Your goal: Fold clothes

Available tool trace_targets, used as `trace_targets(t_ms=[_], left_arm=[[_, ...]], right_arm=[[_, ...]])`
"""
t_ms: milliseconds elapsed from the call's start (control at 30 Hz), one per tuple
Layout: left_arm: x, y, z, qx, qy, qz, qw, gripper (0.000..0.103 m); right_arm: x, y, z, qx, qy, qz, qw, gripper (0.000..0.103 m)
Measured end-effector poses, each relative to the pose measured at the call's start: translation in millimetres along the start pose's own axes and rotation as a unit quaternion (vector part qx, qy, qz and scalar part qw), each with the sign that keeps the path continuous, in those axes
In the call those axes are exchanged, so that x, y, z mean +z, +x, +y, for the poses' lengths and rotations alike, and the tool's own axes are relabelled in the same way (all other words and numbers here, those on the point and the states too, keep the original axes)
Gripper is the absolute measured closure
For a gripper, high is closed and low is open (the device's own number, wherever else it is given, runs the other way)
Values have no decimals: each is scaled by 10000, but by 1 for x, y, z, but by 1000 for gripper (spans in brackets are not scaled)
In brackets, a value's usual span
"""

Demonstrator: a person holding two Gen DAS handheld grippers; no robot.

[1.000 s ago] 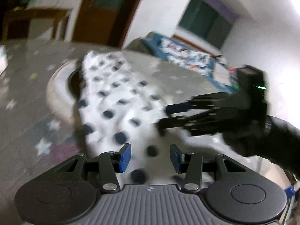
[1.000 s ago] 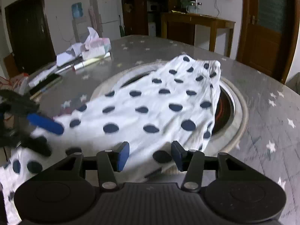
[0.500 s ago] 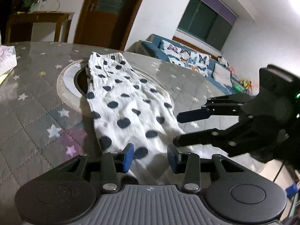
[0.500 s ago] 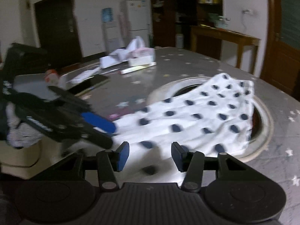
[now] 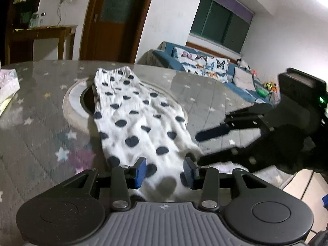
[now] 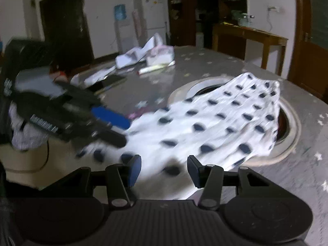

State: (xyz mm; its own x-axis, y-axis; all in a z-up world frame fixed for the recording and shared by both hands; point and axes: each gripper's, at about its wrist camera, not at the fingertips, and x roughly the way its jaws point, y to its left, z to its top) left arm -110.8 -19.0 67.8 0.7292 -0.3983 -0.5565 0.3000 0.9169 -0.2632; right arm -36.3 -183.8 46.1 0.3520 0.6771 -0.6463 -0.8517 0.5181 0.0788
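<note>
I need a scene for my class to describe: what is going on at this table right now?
A person holds a gripper in each hand over a white polka-dot garment spread on a star-patterned table, its far end draped over a round recessed ring. The left gripper and right gripper both hover at the near edge of the cloth, jaws apart, gripping nothing. No fold looks started.

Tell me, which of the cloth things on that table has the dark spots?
The white garment draped over the round ring; the pale bundle farther back has no spots.
</note>
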Motion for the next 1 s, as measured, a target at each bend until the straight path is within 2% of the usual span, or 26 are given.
trace_targets(t_ms=[200,533,667,800,1000], left_arm=[[5,13,1,-58,-72,87,9999,47],[8,26,12,-79,-200,244,9995,37],[11,30,15,-92,-222,318,9992,36],[14,33,17,-81,-255,359,9990,35],[16,33,20,-52,-311,381,9988,34]], right_arm=[[32,16,-54,-489,374,-142,9980,52],[83,92,-175,-1225,1414,-201,9821,52],[96,123,-215,-1346,1775,-255,9745,52],[103,150,-243,-1273,2010,-255,9709,53],[108,176,-253,-1192,1982,-258,9725,53]])
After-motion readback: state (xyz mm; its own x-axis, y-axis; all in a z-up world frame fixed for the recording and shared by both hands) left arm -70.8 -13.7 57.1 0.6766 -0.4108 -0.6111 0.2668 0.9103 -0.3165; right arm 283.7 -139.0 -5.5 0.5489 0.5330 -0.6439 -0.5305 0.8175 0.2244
